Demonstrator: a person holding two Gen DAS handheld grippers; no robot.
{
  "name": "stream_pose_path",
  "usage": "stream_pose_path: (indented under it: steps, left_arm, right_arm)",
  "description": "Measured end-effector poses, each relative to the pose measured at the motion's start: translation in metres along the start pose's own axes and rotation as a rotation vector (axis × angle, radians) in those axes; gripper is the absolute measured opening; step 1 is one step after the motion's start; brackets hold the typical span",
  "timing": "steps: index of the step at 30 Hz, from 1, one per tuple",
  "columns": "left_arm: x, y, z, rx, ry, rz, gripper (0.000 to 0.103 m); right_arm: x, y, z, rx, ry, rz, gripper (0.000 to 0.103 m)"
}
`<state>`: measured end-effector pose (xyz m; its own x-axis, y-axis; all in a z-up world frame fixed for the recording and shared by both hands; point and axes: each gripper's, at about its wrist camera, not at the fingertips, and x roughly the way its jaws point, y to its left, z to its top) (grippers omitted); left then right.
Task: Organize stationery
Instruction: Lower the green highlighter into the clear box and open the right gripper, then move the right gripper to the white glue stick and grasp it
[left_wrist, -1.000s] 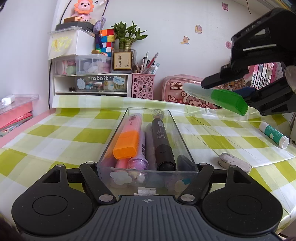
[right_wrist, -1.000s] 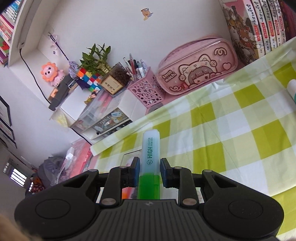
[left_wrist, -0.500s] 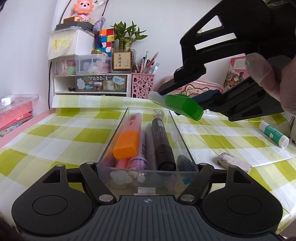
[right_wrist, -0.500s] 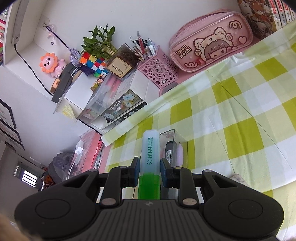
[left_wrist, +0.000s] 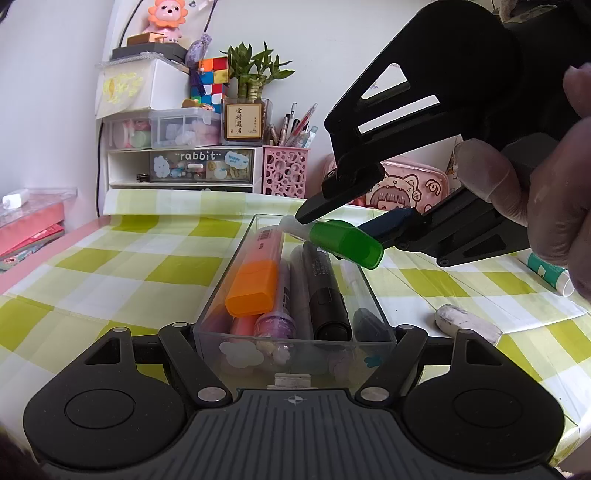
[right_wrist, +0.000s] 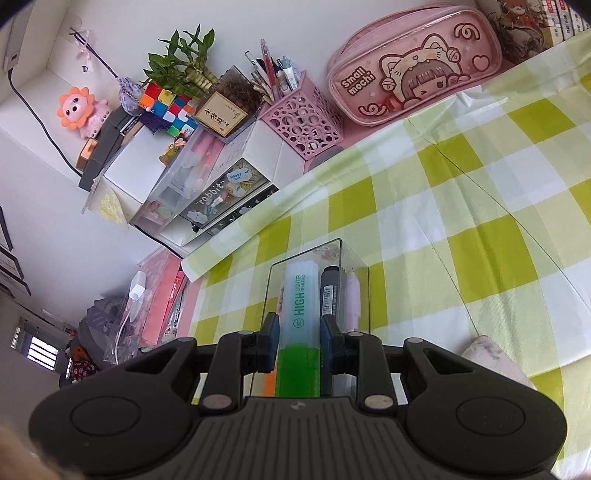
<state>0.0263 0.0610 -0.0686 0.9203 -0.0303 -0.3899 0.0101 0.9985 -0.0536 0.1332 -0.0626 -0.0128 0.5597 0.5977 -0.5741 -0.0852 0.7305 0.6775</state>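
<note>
A clear plastic box (left_wrist: 291, 347) stands on the checked tablecloth, and my left gripper (left_wrist: 291, 332) is shut on its near end, one finger on each side wall. Inside lie an orange highlighter (left_wrist: 255, 284), a black marker (left_wrist: 327, 288) and a purple pen (left_wrist: 277, 317). My right gripper (right_wrist: 299, 334) is shut on a green highlighter (right_wrist: 299, 306), green cap toward the wrist. In the left wrist view that green highlighter (left_wrist: 347, 242) hangs tilted just above the far half of the box, held by the right gripper (left_wrist: 349, 219) and a gloved hand (left_wrist: 546, 206).
A worn white eraser (left_wrist: 467, 325) and a glue stick (left_wrist: 546, 269) lie on the cloth right of the box. Along the wall stand a pink pencil case (right_wrist: 413, 62), a pink pen holder (right_wrist: 303, 118) and a drawer unit (left_wrist: 184, 166).
The right gripper has carried the green highlighter leftward and a little down, from beside the box to just over it. The left gripper and the box have stayed still.
</note>
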Motion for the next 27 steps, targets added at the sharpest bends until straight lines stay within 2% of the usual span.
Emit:
stream_pose_path:
  steps: [12,18,23,25,27]
  left_arm:
    - [0.0,0.0,0.0,-0.001,0.0,0.0,0.074]
    - [0.001,0.0,0.0,-0.001,0.0,-0.003,0.074]
    - [0.0,-0.001,0.0,0.0,0.002,0.0,0.074]
    - [0.0,-0.001,0.0,0.001,0.002,0.0,0.074]
    - [0.0,-0.001,0.001,0.003,0.002,0.001,0.074]
  right_arm:
    - [-0.01,0.001,-0.001,-0.023,-0.018,0.017,0.029]
    - [-0.034,-0.006,0.006,-0.078,-0.074,-0.01,0.046]
    - [-0.055,-0.021,0.005,-0.178,-0.107,-0.095,0.057]
    - [-0.062,-0.026,0.001,-0.239,-0.102,-0.13,0.069]
    - [-0.066,-0.031,-0.003,-0.315,-0.091,-0.185,0.072]
